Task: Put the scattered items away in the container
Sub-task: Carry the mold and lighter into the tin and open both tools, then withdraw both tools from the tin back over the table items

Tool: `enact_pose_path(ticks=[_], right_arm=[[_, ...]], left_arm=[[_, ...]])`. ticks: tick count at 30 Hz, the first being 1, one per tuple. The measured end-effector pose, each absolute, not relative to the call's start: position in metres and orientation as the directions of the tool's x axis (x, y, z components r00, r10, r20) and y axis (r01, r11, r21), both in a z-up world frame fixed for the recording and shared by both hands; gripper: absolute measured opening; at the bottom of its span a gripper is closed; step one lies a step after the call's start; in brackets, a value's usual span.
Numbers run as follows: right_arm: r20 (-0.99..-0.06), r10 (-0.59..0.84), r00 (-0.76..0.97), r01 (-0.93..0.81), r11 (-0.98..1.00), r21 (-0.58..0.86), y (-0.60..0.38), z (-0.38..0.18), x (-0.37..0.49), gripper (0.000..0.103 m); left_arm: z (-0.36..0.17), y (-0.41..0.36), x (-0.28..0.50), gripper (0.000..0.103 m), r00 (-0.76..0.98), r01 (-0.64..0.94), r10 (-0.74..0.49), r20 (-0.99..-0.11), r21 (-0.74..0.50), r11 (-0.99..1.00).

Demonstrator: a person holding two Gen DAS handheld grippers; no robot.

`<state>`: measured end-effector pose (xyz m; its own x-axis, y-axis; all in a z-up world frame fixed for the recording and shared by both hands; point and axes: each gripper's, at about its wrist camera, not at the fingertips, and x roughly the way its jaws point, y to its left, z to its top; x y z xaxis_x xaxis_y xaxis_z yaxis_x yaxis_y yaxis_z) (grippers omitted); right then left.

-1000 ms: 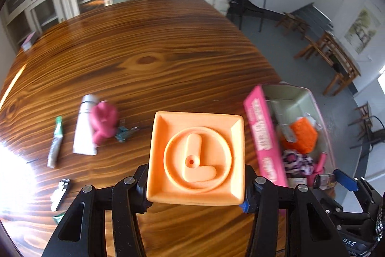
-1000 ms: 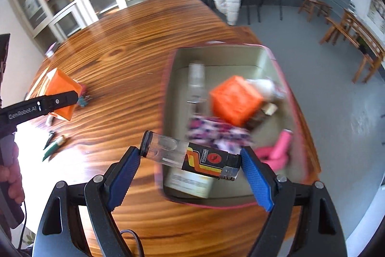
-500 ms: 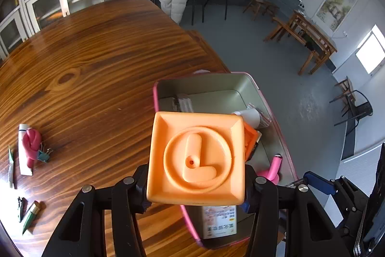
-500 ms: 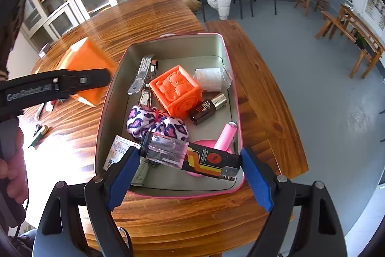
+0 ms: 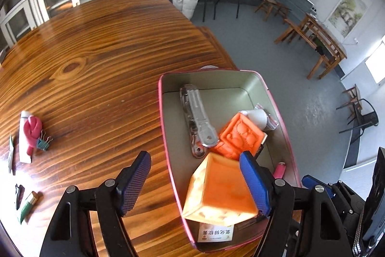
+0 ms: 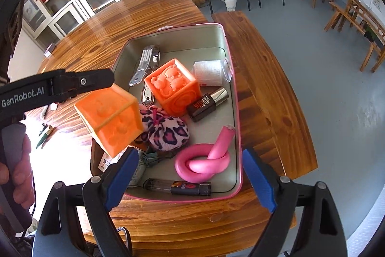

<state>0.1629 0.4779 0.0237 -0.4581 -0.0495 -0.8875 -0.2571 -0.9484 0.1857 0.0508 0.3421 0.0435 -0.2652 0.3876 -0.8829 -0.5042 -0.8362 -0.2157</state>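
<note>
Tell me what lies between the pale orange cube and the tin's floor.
The pale orange rubber cube is tipping out of the left tongs, which have just been opening. Under it in the pink-rimmed tin lie a printed packet and a leopard-print pouch.

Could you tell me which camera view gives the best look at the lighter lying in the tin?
The right wrist view: the lighter lies whole along the near wall of the tin, clear body and dark end both visible. In the left wrist view it cannot be made out.
</note>
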Motion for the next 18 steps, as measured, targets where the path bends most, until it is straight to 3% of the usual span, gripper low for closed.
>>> enact_pose_path(ticks=[18], right_arm=[[-0.857, 0.011, -0.516, -0.285, -0.945, 0.159, 0.455, 0.042, 0.155, 0.090]], left_arm=[[0.055, 0.288, 0.057, 0.078, -0.299, -0.449, 0.376, -0.877, -0.219, -0.866]])
